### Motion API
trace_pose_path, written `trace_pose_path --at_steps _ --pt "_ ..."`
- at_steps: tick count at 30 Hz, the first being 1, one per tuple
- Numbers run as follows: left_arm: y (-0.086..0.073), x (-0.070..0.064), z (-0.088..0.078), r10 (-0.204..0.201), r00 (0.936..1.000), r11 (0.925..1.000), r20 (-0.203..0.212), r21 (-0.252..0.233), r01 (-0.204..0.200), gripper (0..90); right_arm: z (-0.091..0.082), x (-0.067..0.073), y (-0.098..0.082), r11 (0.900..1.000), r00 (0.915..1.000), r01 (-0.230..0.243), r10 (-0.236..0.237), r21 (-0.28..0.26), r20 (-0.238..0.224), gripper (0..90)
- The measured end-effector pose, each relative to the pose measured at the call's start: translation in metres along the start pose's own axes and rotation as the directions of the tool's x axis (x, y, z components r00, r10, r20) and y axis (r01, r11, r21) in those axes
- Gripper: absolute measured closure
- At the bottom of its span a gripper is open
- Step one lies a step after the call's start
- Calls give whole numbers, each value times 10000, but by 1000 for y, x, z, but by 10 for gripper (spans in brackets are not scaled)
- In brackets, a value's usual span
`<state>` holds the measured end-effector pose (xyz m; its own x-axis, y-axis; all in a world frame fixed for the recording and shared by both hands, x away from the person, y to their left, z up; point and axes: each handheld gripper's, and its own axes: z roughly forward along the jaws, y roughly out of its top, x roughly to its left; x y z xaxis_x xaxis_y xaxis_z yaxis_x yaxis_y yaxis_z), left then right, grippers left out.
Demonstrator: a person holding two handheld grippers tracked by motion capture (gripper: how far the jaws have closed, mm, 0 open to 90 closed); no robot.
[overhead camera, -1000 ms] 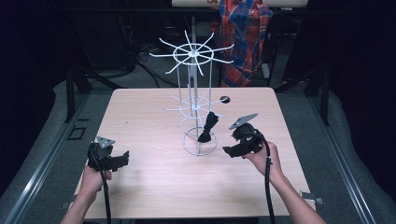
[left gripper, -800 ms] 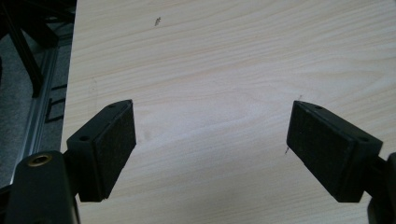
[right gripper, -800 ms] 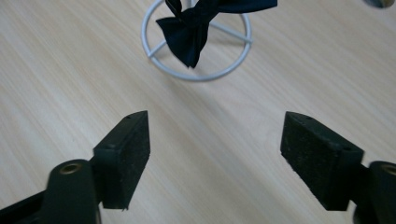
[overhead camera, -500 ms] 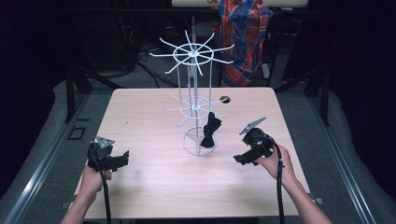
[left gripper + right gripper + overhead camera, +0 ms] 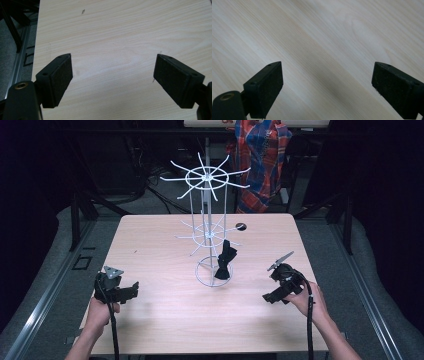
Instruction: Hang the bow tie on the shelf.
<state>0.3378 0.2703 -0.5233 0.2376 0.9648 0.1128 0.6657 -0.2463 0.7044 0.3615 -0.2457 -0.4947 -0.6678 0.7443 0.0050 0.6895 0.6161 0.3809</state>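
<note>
A black fabric bow tie (image 5: 223,261) hangs on the white wire rotating rack (image 5: 206,227). Right of the rack, the right hand-held gripper (image 5: 272,297), jaws just opening, is spread, nothing between; left of it, the left hand-held gripper (image 5: 134,289) is spread above the pale wooden counter (image 5: 160,320).

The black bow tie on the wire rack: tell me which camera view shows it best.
The high view. There the black bow tie hangs from a lower arm of the white wire rack, above its ring base. The left gripper view and the right gripper view look along open tongs at bare wooden table, with no bow tie.
</note>
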Motion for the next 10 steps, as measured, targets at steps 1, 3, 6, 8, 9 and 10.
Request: trace_pose_path --at_steps 1,3,6,8,9,10 --pt "1 -1 0 48 10000 10000 4 24 -48 160 2 -4 -1 9998 10000 4 -3 195 -30 94" --pt "1 -1 0 74 10000 10000 33 40 -74 160 6 -7 -3 9998 9999 -105 106 163 -54 94" --pt "0 -2 0 118 9999 9999 51 38 -118 160 12 -14 -6 9987 9996 -272 274 441 -46 86" --pt "0 -2 0 90 10000 9999 38 60 -91 160 14 -18 -8 9982 9990 -408 414 442 -137 86" --pt "1 -1 1 101 9999 9999 50 86 -102 160 15 -20 -8 9974 9995 -320 325 639 -62 87" --pt "1 -1 1 101 9999 9999 50 86 -102 160 15 -20 -8 9974 9995 -320 325 639 -62 87"
